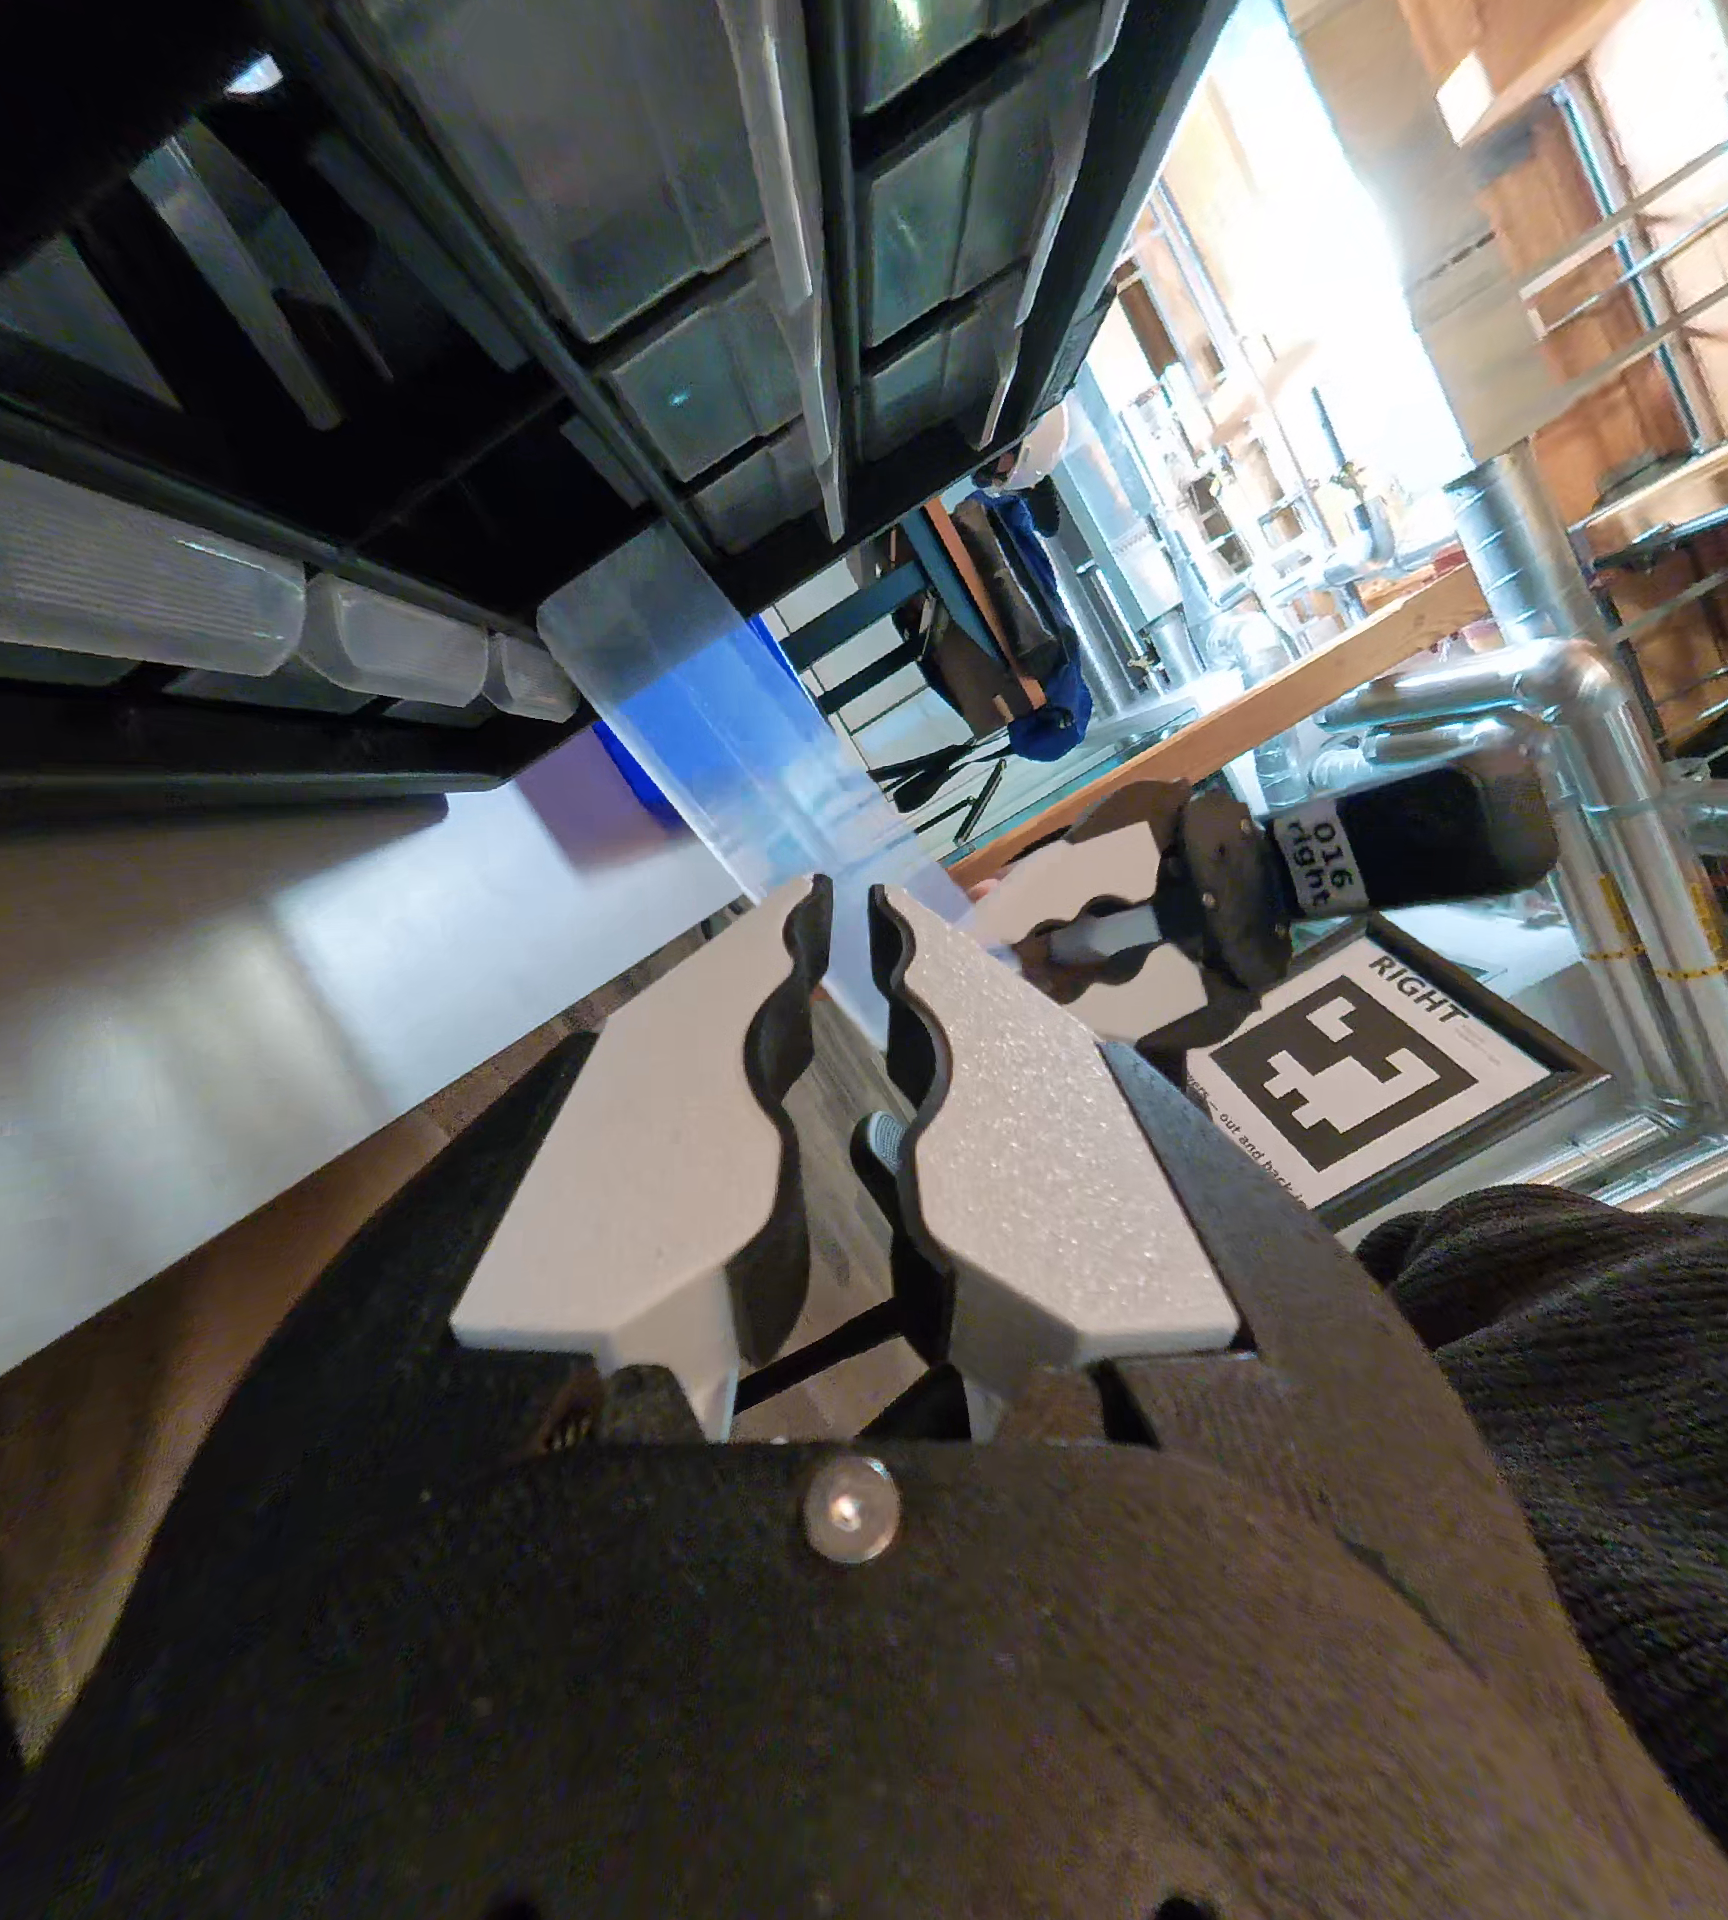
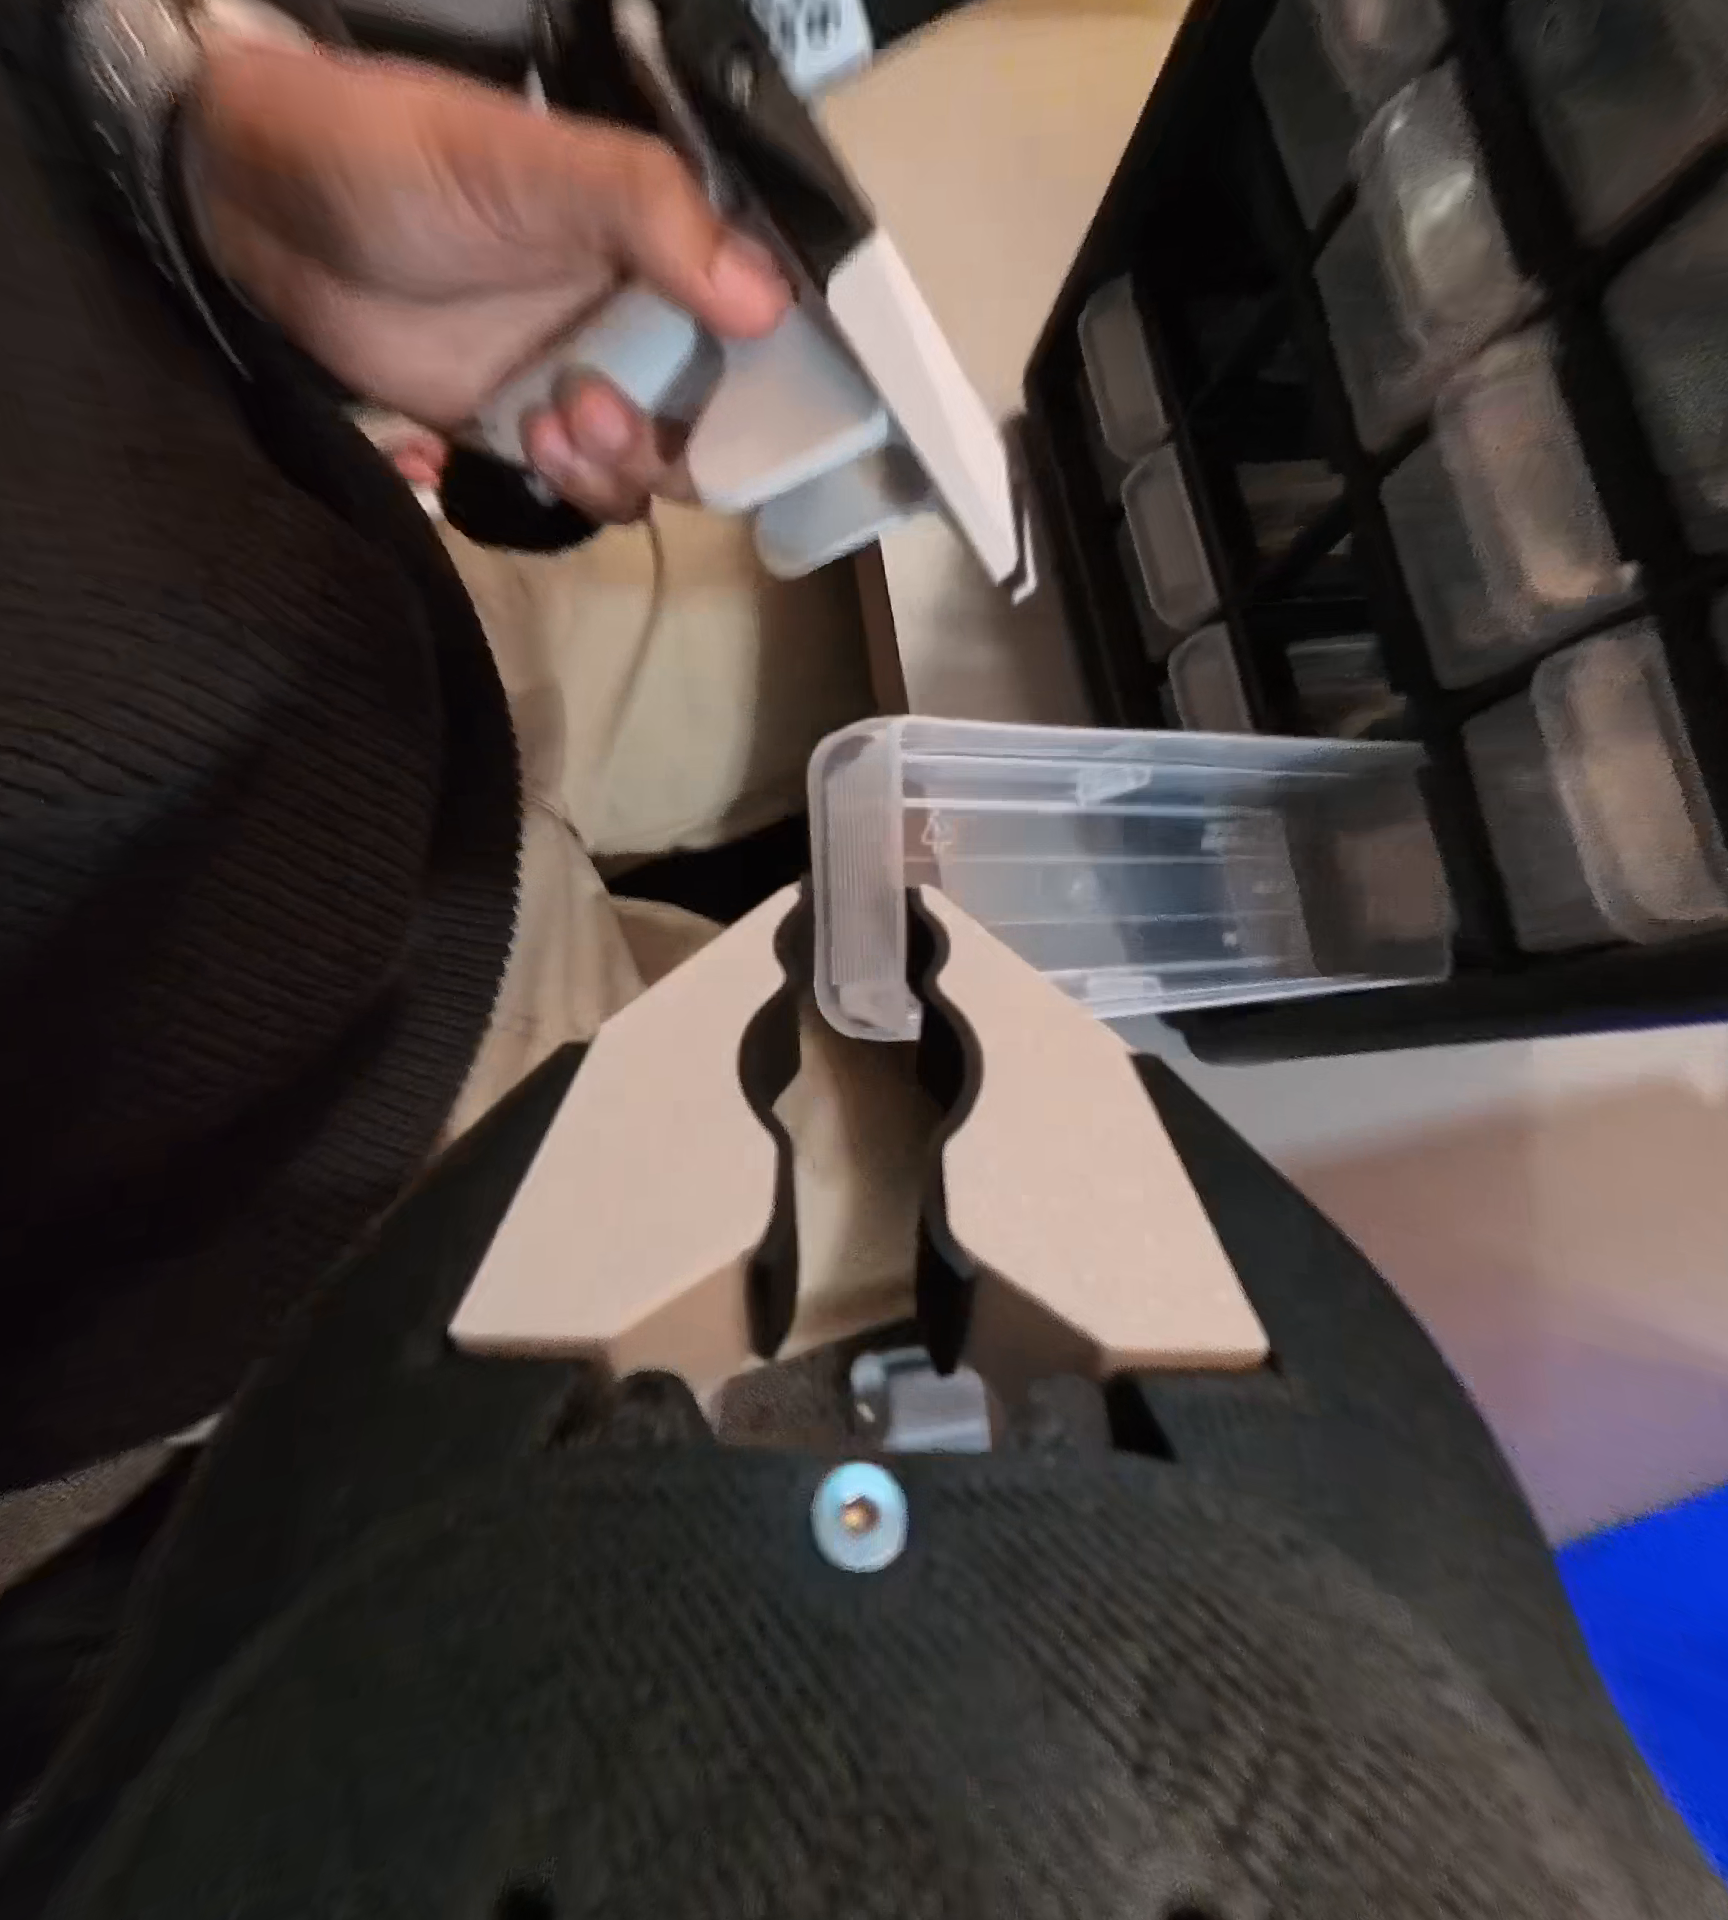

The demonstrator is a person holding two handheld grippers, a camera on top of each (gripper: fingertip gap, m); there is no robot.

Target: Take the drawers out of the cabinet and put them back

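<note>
A black cabinet [image 1: 486, 488] [image 2: 1566, 343] holds several clear drawers. One clear drawer [image 2: 1151, 883] [image 1: 725, 748] sticks out level from the bottom row, its back end at the cabinet front. My right gripper [image 2: 860, 914] is shut on this drawer's ribbed front handle; it also shows in the left wrist view [image 1: 1031, 951] at the drawer's front end. My left gripper [image 1: 847, 902] has its jaws almost together with nothing held. In the right wrist view it [image 2: 1011, 571] hangs above the drawer, apart from it, near the cabinet's left edge, held by a hand [image 2: 424, 239].
The cabinet stands on a white table [image 1: 164, 987] [image 2: 1462, 1195]. A framed marker sign [image 1: 1359, 1070] stands right of the grippers. A blue object [image 2: 1722, 1662] lies by the table. Dark sleeves [image 1: 1618, 1455] [image 2: 164, 727] fill the near sides. A person [image 1: 1016, 623], shelves and pipes are behind.
</note>
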